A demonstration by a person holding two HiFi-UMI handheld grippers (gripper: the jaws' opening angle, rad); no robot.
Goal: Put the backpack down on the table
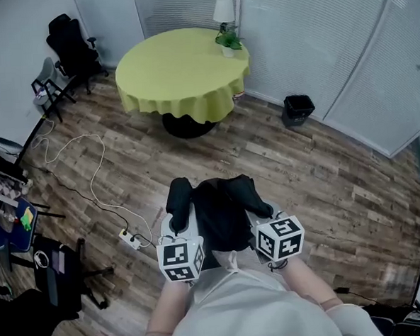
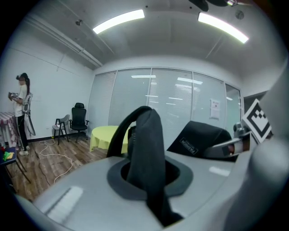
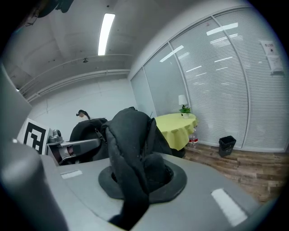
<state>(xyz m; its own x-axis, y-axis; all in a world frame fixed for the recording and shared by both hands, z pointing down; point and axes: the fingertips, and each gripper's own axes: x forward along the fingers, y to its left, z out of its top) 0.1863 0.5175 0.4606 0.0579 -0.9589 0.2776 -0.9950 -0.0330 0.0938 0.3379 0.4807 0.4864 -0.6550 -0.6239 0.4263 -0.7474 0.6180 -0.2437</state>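
- Black backpack is up in the air, hanging between the two hand-held grippers and just ahead of them. It's over the wood floor, not resting on anything.
- Left hand-held gripper has its jaws squeezed tight on a padded shoulder strap. The strap comes up out of the pinch and arches over right in front of it.
- Right hand-held gripper, same deal: jaws pinched together on the other strap, which bunches up thick just above the pinch.
- In the head view the two grippers sit side by side, with the bag's body hanging between them and a strap going off to each one.
- The round yellow-green tabletop is well ahead of both grippers and well apart from the bag, with bare floor in between.
- At the far edge of that tabletop, over toward the right gripper's side, there's a little potted plant with a white lamp just behind it.
- A black waste bin stands on the floor ahead and to the right of the right gripper.
- Way ahead-left of the left gripper is a black office chair. Nearer, a white cable snakes to a power strip lying near that gripper's left.
- The left gripper view also catches a person standing far off to its left.
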